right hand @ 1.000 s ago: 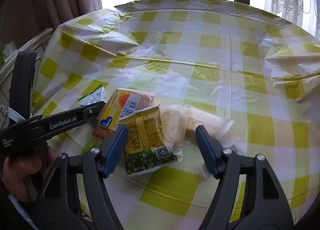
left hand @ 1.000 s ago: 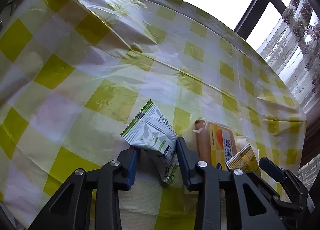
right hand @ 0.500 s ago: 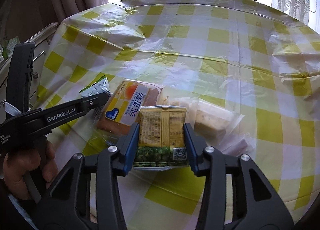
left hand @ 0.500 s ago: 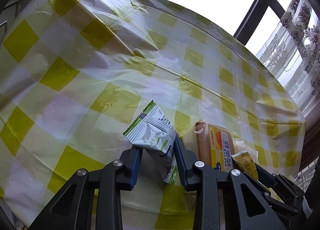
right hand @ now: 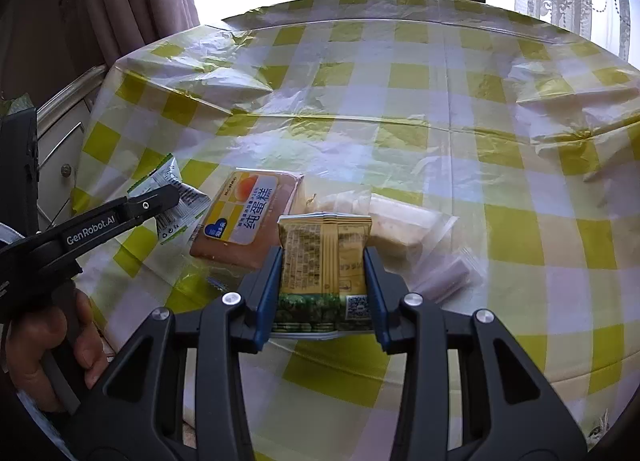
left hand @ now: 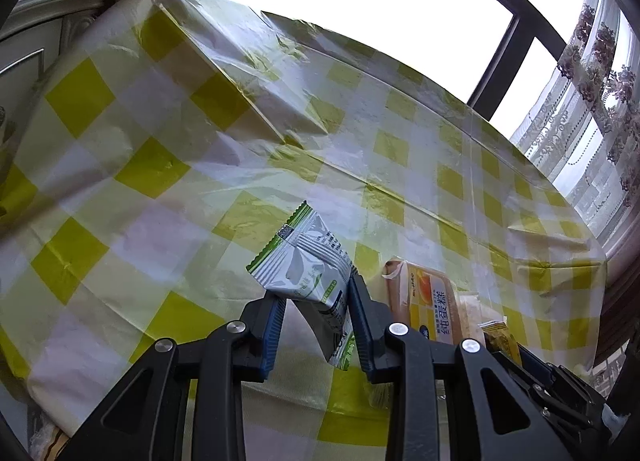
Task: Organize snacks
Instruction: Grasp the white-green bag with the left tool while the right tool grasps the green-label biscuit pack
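Since the earlier frame, left hand-held gripper (left hand: 316,315) has lifted the green-white packet (left hand: 304,265) off the table (left hand: 160,165); its jaws pinch the packet's lower end. Right of it, the orange cake pack (right hand: 248,217) lies flat on the table. Right hand-held gripper (right hand: 324,281), just right of the cake pack, has just been closing and now clamps the yellow snack packet (right hand: 324,253) by both side edges. Clear-wrapped pastries (right hand: 396,225) lie right of the cake pack.

Yellow-checked plastic tablecloth (right hand: 400,133) (creased and glossy), brown curtain (right hand: 132,1), lace curtain (left hand: 600,73), dark window frame (left hand: 500,61), white cabinet (right hand: 64,133)
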